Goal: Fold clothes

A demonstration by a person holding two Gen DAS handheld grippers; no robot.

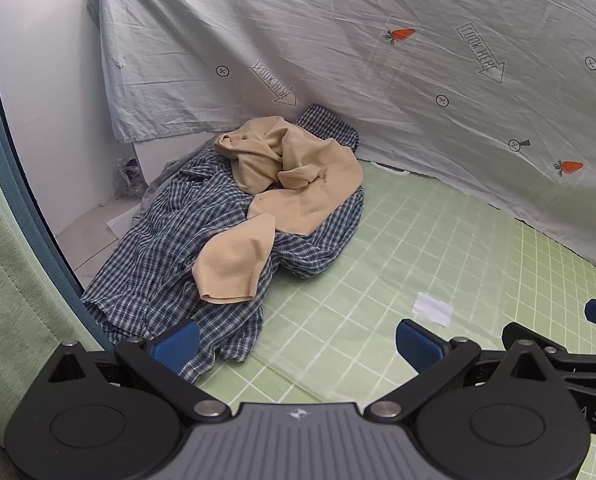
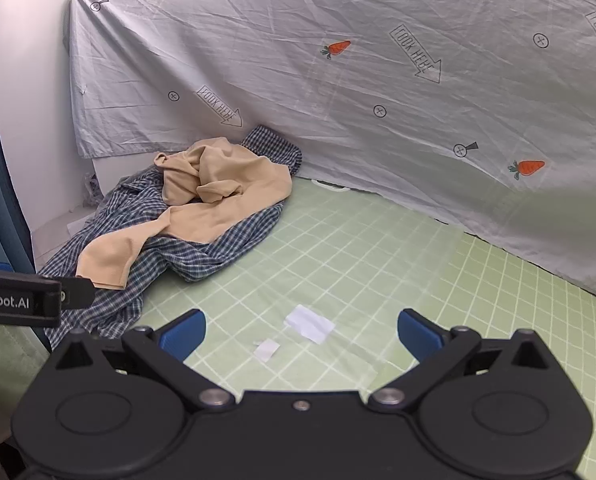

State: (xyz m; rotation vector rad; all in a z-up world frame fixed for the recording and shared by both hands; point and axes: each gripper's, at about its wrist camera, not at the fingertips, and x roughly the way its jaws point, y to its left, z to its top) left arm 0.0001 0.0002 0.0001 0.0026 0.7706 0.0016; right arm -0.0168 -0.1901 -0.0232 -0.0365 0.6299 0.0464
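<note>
- You are looking at a heap of two garments lying at the far left of a green gridded mat (image 1: 397, 240), pushed up against a grey printed sheet (image 1: 337, 40) that is hanging as a backdrop.
- The blue-and-white checked shirt (image 1: 158, 248) is stretching from the near-left mat edge toward the far corner, its long axis running diagonally away from you; one end is resting against the sheet.
- The tan garment (image 1: 298, 168) is lying crumpled on top, with one flat sleeve-like end (image 1: 230, 268) pointing toward you and left.
- The shirt is looking rumpled and unfolded; the tan piece is bunching into soft folds at its far end.
- You are holding your left gripper (image 1: 298, 344) with its blue pads spread fully apart, gripping nothing; its left pad is hovering over the shirt's near edge.
- You are holding your right gripper (image 2: 301, 332) just as wide, also empty, above bare mat.
- The right wrist view is showing two white paper scraps: a larger one (image 2: 309, 322) and a smaller one (image 2: 268, 350) between the fingers; the left wrist view is showing only one.
- The left wrist view is showing the right gripper's tips at its right edge; the right wrist view is showing the left gripper's side at its left edge.
</note>
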